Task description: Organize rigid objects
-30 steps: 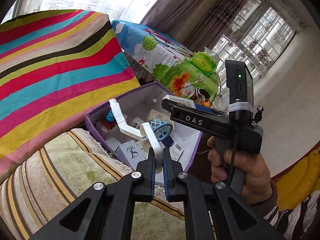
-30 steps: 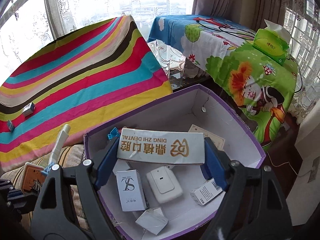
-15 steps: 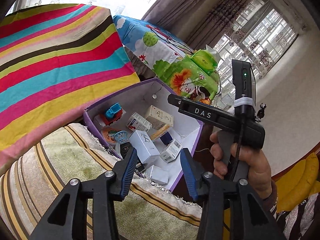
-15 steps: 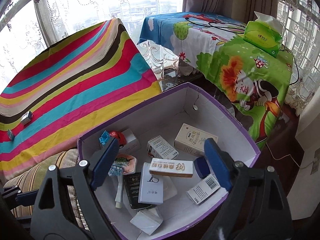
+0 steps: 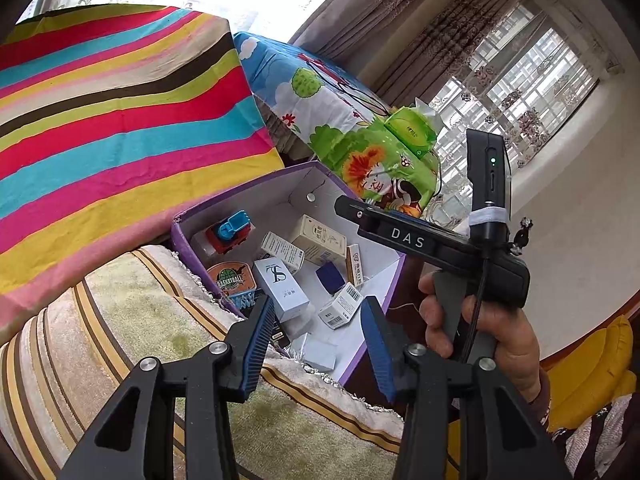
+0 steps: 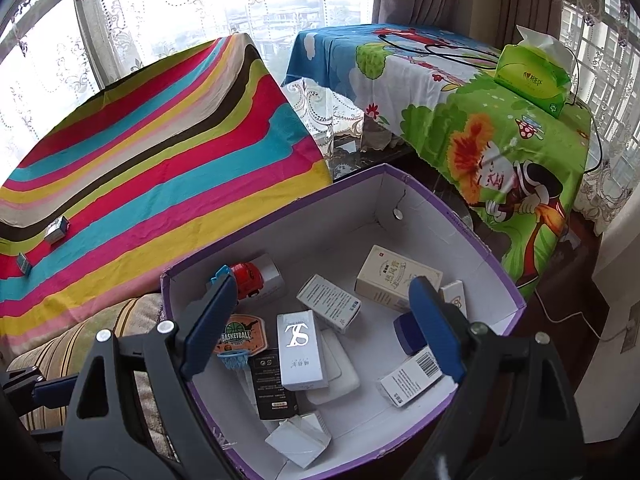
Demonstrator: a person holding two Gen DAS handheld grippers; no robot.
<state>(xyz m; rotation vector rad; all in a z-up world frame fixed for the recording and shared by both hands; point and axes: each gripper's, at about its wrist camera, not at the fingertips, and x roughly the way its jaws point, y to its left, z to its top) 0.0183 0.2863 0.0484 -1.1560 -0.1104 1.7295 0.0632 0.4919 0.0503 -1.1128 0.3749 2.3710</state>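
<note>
A purple box (image 6: 472, 224) with a white inside holds several small cartons, a toy basketball hoop (image 6: 239, 338), a red and blue toy truck (image 6: 248, 278) and the long dental carton (image 6: 454, 298) lying against its right wall. The box also shows in the left wrist view (image 5: 276, 178). My right gripper (image 6: 320, 324) is open and empty above the box. My left gripper (image 5: 318, 344) is open and empty over the box's near edge. Two small boxes (image 6: 56, 229) lie on the striped cloth at left.
A striped cloth (image 6: 160, 152) covers the surface left of the box. A cartoon-print cloth (image 6: 480, 120) covers a table behind it, with a green tissue pack (image 6: 532, 80) on top. A striped beige sofa cover (image 5: 140, 320) lies under my left gripper.
My left gripper opened and dropped the white hoop toy into the box. My right gripper opened and dropped the long dental carton, which slid to the box's right wall. Both grippers drew back slightly.
</note>
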